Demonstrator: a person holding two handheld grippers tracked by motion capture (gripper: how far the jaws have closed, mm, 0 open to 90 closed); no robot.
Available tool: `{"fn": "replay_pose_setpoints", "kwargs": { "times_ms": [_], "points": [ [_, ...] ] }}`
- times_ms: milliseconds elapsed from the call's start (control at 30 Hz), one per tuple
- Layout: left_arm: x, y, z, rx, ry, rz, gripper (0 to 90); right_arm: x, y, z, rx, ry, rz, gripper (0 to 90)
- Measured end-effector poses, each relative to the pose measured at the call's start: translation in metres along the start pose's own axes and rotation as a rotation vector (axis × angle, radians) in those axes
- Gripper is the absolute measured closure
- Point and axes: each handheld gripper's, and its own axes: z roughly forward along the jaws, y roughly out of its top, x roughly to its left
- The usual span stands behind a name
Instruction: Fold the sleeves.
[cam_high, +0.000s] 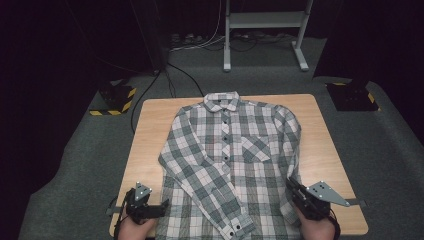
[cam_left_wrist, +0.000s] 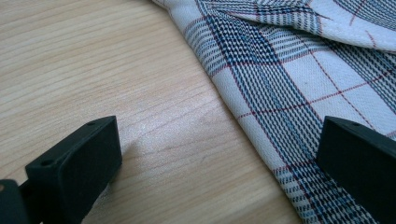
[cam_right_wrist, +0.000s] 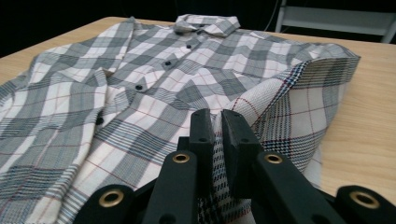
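Note:
A grey, white and red plaid shirt (cam_high: 230, 150) lies buttoned and face up on the wooden table (cam_high: 325, 145), collar toward the far edge. Its left sleeve is folded diagonally across the front. My right gripper (cam_high: 292, 185) is at the shirt's lower right side. In the right gripper view it (cam_right_wrist: 217, 116) is shut on a raised fold of the shirt (cam_right_wrist: 163, 74), with cloth pinched between the pads. My left gripper (cam_high: 162, 208) rests at the near left by the hem. Its jaws stand wide open (cam_left_wrist: 219, 135), one over bare wood (cam_left_wrist: 93, 60), the other over the shirt's edge (cam_left_wrist: 289, 79).
Two black blocks with yellow stripes (cam_high: 116, 99) (cam_high: 351, 95) sit on the grey floor beside the table's far corners. A white metal frame (cam_high: 265, 30) and cables (cam_high: 150, 90) lie beyond the table. Bare wood flanks the shirt on both sides.

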Motion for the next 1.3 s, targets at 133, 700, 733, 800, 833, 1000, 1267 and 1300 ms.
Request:
{"fn": "replay_pose_setpoints", "kwargs": {
  "times_ms": [133,700,733,800,833,1000,1267,1300],
  "points": [
    [0.0,0.0,0.0,0.001,0.0,0.0,0.2,0.007,0.003,0.006,0.006,0.019,-0.015,82.2],
    [0.0,0.0,0.0,0.001,-0.003,0.001,0.3,0.028,0.011,0.026,0.009,0.053,-0.058,84.5],
    [0.0,0.0,0.0,0.0,-0.003,0.001,0.2,0.026,0.011,0.025,0.012,0.05,-0.057,84.3],
    [0.0,0.0,0.0,0.0,-0.003,0.001,0.2,0.022,0.008,0.024,0.019,0.038,-0.052,83.2],
    [0.0,0.0,0.0,0.0,-0.003,0.001,0.2,0.02,0.006,0.024,0.025,0.032,-0.049,82.5],
    [0.0,0.0,0.0,0.0,-0.003,0.001,0.2,0.009,-0.005,0.021,0.074,-0.005,-0.026,74.9],
    [0.0,0.0,0.0,0.001,-0.003,0.001,0.2,-0.008,-0.026,0.017,0.167,-0.061,0.029,57.3],
    [0.0,0.0,0.0,0.0,-0.003,0.002,0.2,-0.009,-0.028,0.018,0.18,-0.061,0.038,56.0]
  ]
}}
